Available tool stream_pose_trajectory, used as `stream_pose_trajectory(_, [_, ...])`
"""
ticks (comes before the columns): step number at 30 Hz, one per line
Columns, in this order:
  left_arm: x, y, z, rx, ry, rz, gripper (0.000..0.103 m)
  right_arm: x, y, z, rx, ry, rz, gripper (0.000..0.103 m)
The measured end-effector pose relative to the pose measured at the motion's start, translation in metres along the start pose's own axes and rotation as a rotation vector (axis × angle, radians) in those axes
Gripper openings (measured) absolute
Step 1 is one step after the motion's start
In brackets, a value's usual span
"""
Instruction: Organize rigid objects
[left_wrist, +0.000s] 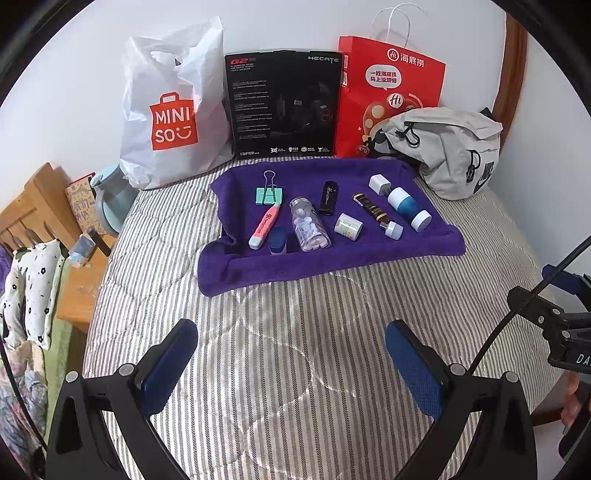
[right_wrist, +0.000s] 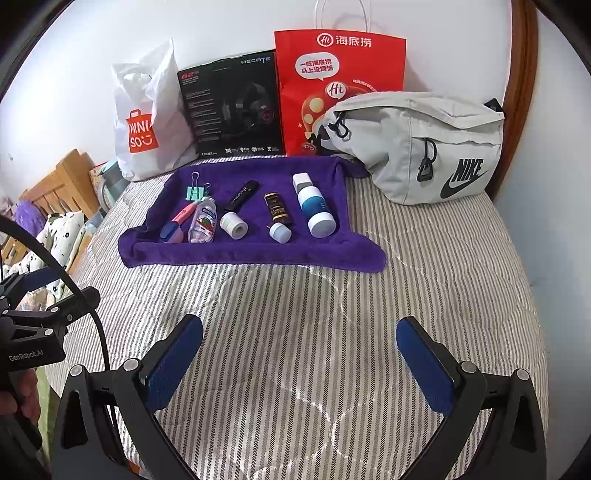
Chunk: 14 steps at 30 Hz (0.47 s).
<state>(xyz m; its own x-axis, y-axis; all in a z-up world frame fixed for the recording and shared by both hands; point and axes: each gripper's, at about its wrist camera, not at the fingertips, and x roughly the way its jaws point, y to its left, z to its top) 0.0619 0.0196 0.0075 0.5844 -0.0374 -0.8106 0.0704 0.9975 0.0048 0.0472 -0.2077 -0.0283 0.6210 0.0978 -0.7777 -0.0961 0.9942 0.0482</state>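
Both grippers, left (left_wrist: 290, 352) and right (right_wrist: 299, 349), are hovering over the striped bed (left_wrist: 295, 332), fingers spread wide and empty. The small items are lying on a purple towel (left_wrist: 258, 264). Behind it are standing a MINISO bag (left_wrist: 166, 110), a HECATE box (left_wrist: 284, 103) and a NIKE pouch (right_wrist: 436, 147).

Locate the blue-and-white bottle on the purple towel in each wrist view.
Left wrist: blue-and-white bottle lies at the right end of the purple towel, right of centre.
Right wrist: bottle lies at the towel's right end, near picture centre.
Shared landmark: red paper bag behind.
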Motion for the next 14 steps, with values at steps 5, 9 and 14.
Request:
stream_pose_trajectory(5, [0.0007, -0.0001, 0.0017, 0.002, -0.003, -0.009, 0.103, -0.0002, -0.0003, 0.0000, 0.000, 0.000, -0.004, 0.103])
stream_pose_trajectory(9, [0.0015, -0.0005, 0.0029, 0.008, -0.002, -0.009, 0.103, 0.0001, -0.0025, -0.0002, 0.004, 0.001, -0.006, 0.103])
stream_pose_trajectory(14, [0.0017, 0.0006, 0.0035, 0.008, -0.008, -0.015, 0.103, -0.0002, -0.0039, 0.0003, 0.004, 0.000, -0.006, 0.103])
